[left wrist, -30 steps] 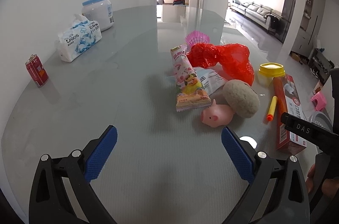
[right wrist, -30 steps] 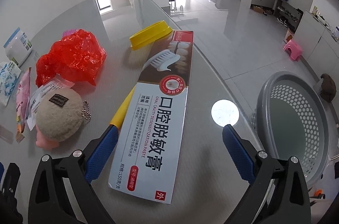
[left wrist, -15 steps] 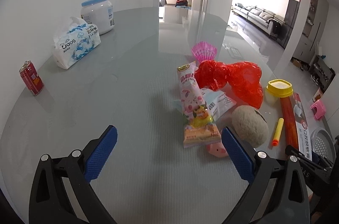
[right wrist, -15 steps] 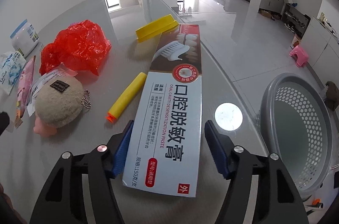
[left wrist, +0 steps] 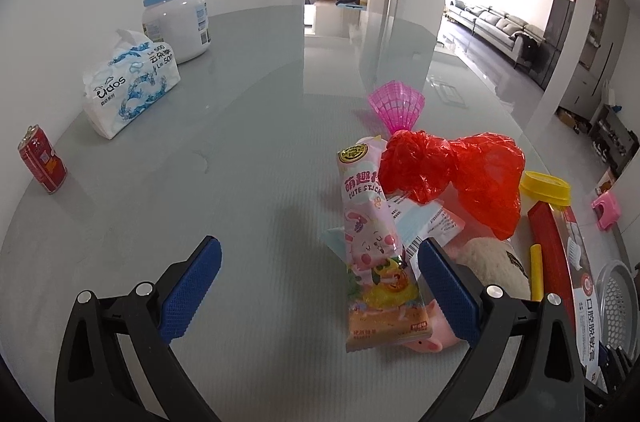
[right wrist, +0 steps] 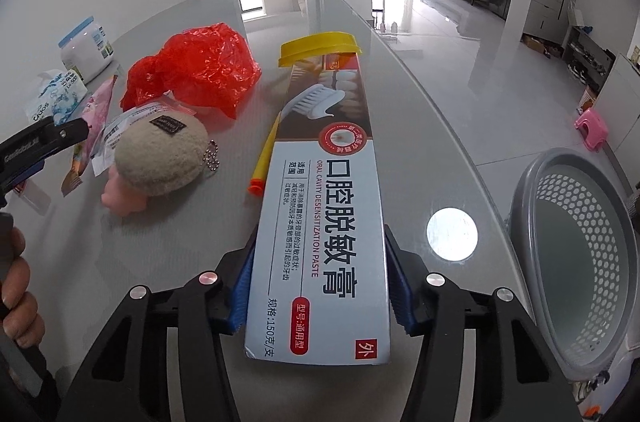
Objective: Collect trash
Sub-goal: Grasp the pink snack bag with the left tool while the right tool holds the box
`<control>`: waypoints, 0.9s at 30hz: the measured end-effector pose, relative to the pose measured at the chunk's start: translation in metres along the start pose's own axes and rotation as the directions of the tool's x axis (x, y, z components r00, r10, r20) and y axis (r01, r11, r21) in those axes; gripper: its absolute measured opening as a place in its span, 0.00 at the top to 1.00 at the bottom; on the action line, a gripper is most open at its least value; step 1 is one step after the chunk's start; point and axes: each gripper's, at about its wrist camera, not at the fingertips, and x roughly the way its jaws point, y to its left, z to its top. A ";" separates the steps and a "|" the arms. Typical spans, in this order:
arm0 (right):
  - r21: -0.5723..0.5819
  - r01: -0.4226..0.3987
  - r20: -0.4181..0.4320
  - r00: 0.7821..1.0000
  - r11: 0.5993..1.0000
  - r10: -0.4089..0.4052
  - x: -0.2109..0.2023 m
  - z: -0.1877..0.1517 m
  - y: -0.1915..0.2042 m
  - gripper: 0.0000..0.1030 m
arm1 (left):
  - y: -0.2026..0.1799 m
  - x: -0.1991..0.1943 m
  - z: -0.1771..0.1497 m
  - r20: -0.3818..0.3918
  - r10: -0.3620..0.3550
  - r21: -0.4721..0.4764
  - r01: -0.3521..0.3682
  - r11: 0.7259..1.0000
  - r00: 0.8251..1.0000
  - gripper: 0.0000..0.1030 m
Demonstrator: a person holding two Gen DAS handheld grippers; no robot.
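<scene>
Toothpaste box [right wrist: 324, 206] lies flat along the right edge of the glass table [right wrist: 400, 70], its near end between the blue pads of the right gripper [right wrist: 320, 296]. The jaws have just been closing across its narrow width, and both pads now appear to press its long sides, so I take it as clamped. Gripping the near end leaves the length free to swing toward the grey mesh basket [right wrist: 580, 262], which waits below the table edge on the right (a short carry, I judge).

Left gripper [left wrist: 320, 296] hangs with jaws wide apart and nothing held, its right pad in front of the pink snack wrapper [left wrist: 372, 246], likely its next pick. That pad hides most of the pink pig toy [left wrist: 434, 334] and part of the beige plush pouch [left wrist: 492, 262]. What the crumpled red plastic bag [left wrist: 460, 174] contains cannot be seen.
</scene>
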 end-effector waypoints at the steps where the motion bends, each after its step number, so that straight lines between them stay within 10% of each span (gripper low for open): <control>1: 0.001 -0.005 0.000 1.000 1.000 0.005 -0.001 -0.002 -0.001 0.48 | 0.000 0.002 0.001 -0.002 0.002 0.002 -0.002 1.000 1.000 0.06; 5: 0.015 -0.020 0.001 1.000 1.000 0.020 -0.004 -0.008 -0.007 0.48 | -0.002 0.006 0.001 0.010 0.004 0.014 -0.004 1.000 1.000 0.09; 15: 0.024 -0.025 0.003 1.000 0.999 0.024 -0.006 -0.011 -0.008 0.49 | 0.000 0.009 -0.006 -0.015 -0.047 0.016 0.047 0.999 0.999 0.70; 27: 0.017 -0.041 0.023 0.999 0.999 0.040 -0.018 -0.016 -0.010 0.49 | 0.007 -0.033 -0.022 0.044 -0.081 0.031 0.080 0.996 0.996 0.72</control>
